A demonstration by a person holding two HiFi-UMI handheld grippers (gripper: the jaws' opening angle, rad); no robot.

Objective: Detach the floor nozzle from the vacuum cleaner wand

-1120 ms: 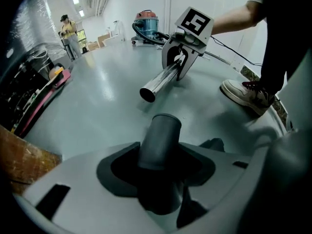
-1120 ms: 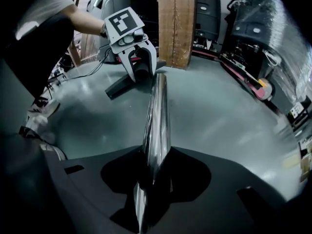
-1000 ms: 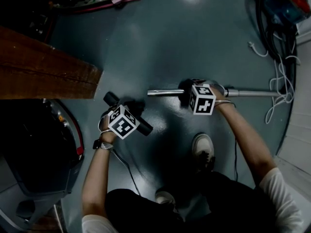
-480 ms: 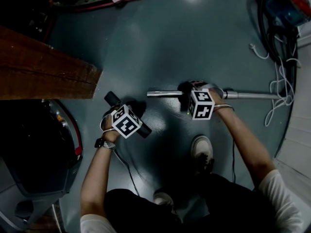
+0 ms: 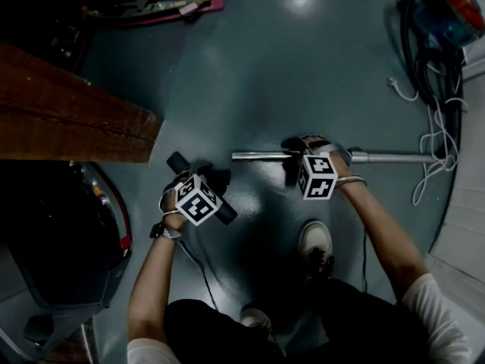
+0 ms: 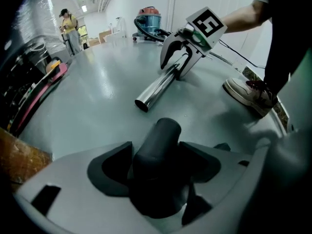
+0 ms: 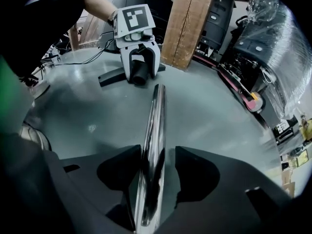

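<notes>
Detachment appears complete. The wand (image 5: 261,156) lies ahead of the left gripper (image 6: 156,149), its open end apart from the nozzle (image 7: 112,76).

Left gripper: jaws opening, the nozzle's neck (image 6: 161,130) between them, pads not clamping it. Right gripper (image 7: 158,152): jaws opening, the wand between them, with a gap showing at one pad.

Step in hand — release. The next move calls for drawing each gripper straight back — clear of its part without dragging it across the floor (image 5: 250,59).

Bare floor (image 5: 303,59) ahead open; wooden beam (image 5: 68,120) blocks left; cable tangle (image 5: 438,131) right.
</notes>
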